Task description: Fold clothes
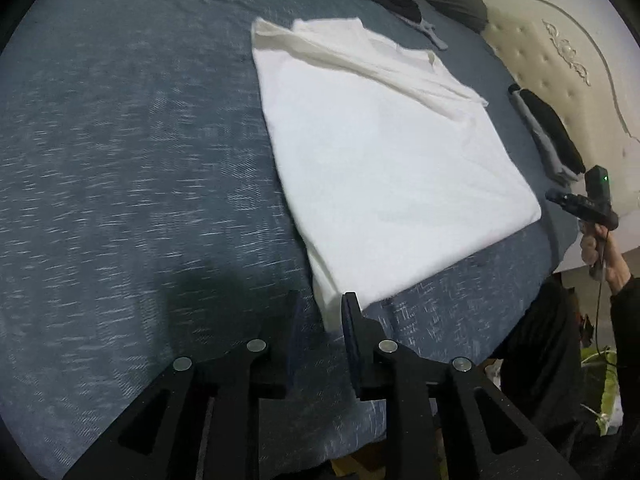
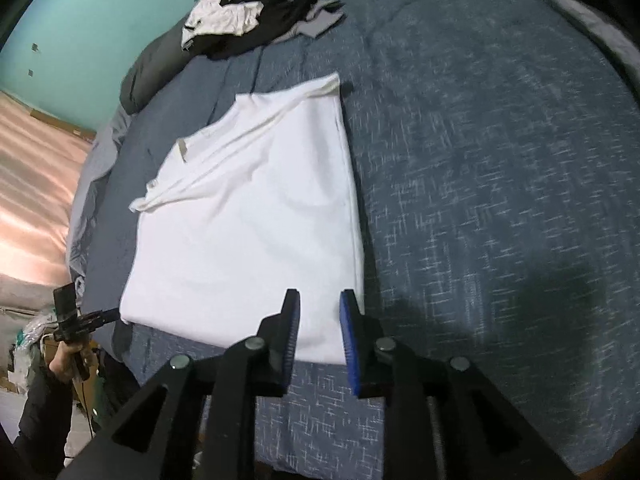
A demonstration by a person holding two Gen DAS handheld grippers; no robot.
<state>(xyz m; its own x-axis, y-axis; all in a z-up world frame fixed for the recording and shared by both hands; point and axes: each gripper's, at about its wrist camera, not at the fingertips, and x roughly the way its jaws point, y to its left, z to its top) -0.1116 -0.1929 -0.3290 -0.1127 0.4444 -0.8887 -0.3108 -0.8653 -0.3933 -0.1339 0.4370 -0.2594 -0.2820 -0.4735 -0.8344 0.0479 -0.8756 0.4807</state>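
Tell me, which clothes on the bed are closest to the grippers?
The white garment, folded flat right at both grippers' tips. The crumpled pile lies far across the bed.

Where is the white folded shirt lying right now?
The white shirt lies flat on the blue bedspread, its near edge at the tips of both grippers, with the pile of unfolded clothes beyond it.

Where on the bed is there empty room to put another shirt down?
The biggest bare patch of blanket is right of the white shirt in the right claw's view. A thinner bare strip runs along the near edge below the shirt. It is crowded at the far end, by the clothes pile, and by the folded dark clothes near the headboard.
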